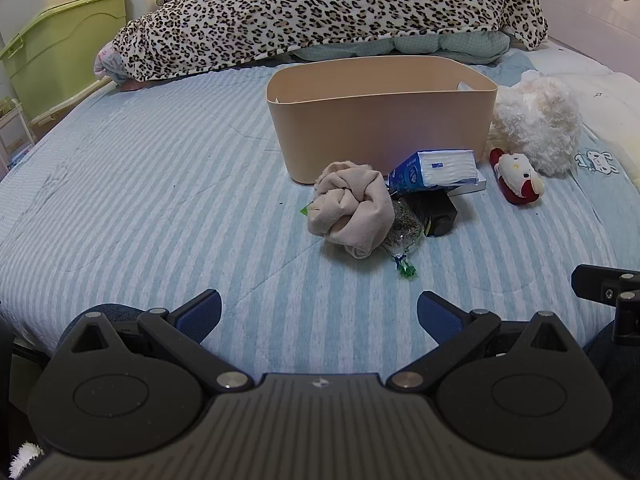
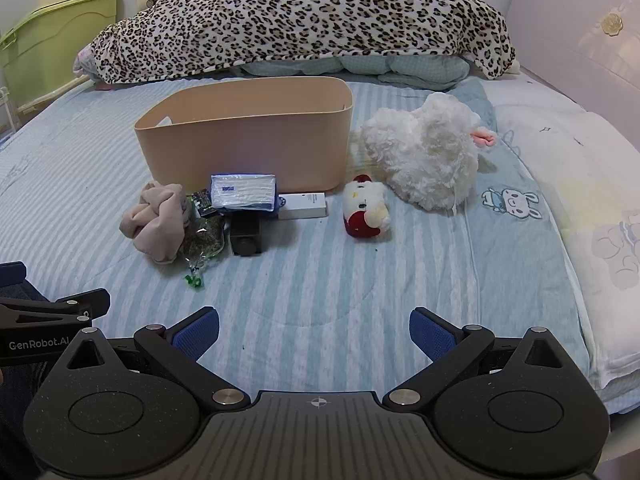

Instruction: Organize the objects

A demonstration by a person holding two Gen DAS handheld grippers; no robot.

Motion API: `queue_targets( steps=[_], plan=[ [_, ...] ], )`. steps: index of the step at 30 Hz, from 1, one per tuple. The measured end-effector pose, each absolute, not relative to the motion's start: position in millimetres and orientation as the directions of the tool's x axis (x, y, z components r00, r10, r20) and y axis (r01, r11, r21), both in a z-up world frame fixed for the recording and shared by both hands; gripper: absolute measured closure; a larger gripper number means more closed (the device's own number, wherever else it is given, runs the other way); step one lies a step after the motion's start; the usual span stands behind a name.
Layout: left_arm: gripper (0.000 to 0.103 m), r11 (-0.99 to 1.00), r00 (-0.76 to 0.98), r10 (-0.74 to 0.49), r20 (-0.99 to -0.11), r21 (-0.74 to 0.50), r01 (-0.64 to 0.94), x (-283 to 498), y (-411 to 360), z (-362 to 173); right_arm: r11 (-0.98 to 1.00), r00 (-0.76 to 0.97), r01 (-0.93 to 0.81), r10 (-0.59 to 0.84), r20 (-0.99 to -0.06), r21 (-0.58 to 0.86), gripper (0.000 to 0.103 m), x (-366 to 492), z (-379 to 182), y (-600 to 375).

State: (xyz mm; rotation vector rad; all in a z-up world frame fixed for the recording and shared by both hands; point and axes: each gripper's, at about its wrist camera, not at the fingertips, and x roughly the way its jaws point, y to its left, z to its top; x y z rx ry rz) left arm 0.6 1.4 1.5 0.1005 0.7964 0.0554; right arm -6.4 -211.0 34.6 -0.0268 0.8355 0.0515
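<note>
A beige plastic bin stands on the striped bed. In front of it lie a crumpled beige cloth, a blue tissue pack, a black box, a clear bag of dried herbs, a white box, a small red-and-white plush and a big white plush. My left gripper and right gripper are both open, empty, near the bed's front edge.
A leopard-print blanket is heaped at the back of the bed. A green storage box stands at the far left. A white pillow lies along the right side. The other gripper shows at the frame edges.
</note>
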Motion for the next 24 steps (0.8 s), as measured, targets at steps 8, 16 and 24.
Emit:
queue_targets(
  steps=[8,16,24],
  plan=[
    [0.0,0.994,0.701,0.084,-0.708,0.11,-0.009,0.4,3.1,4.2,0.999,0.67,-0.054,0.031,-0.742,-0.006,0.0,-5.9,36.6,-212.2],
    [0.0,0.994,0.704,0.083,-0.705,0.108,-0.01,0.2,2.2,4.7,0.998,0.671,-0.053,0.023,-0.741,-0.016,0.0,-6.5,38.1,-211.8],
    [0.0,0.994,0.705,0.083,-0.704,0.107,-0.01,-0.1,2.4,4.3,0.998,0.673,-0.052,0.02,-0.74,-0.02,0.0,-6.5,37.8,-212.6]
  ],
)
